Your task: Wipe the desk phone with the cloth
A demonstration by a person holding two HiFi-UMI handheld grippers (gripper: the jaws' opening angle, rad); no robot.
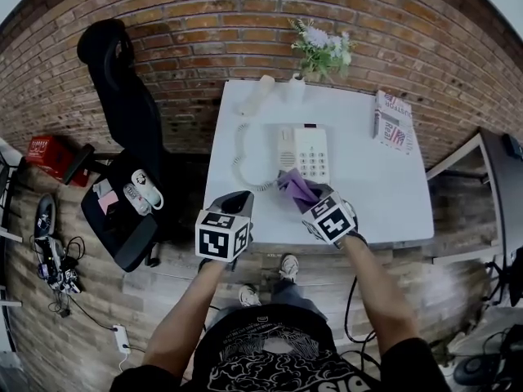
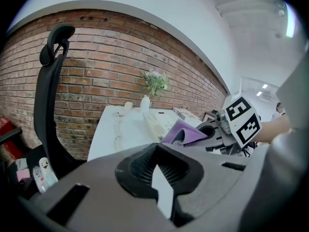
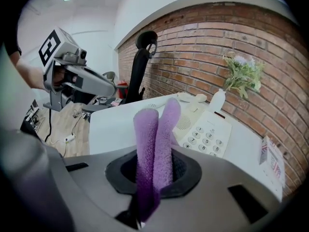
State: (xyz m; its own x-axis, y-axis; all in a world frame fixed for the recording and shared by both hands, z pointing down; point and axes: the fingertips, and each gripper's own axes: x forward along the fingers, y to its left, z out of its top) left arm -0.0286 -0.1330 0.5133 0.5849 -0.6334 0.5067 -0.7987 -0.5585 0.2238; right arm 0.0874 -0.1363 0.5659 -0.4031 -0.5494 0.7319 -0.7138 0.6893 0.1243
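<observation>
Right tool [image 3: 153, 180] is clamped tight on the purple cloth [image 3: 155, 139], which stands up folded between the jaws, held just over the near end of the desk phone [image 1: 303, 153]. Left tool [image 2: 157, 180] shows only a narrow slit between its jaws and nothing in it, hovering at the near left edge of the white desk [image 1: 372, 198]. The handset [image 1: 256, 95] lies off the phone at the far side, beside the flower vase [image 1: 320, 49].

Shows narrowly parted, empty jaws; cream plastic desk phone [image 2: 154, 122] on white rectangular tabletop [image 2: 107, 125]; purple fleecy cloth [image 2: 188, 132] near it.
</observation>
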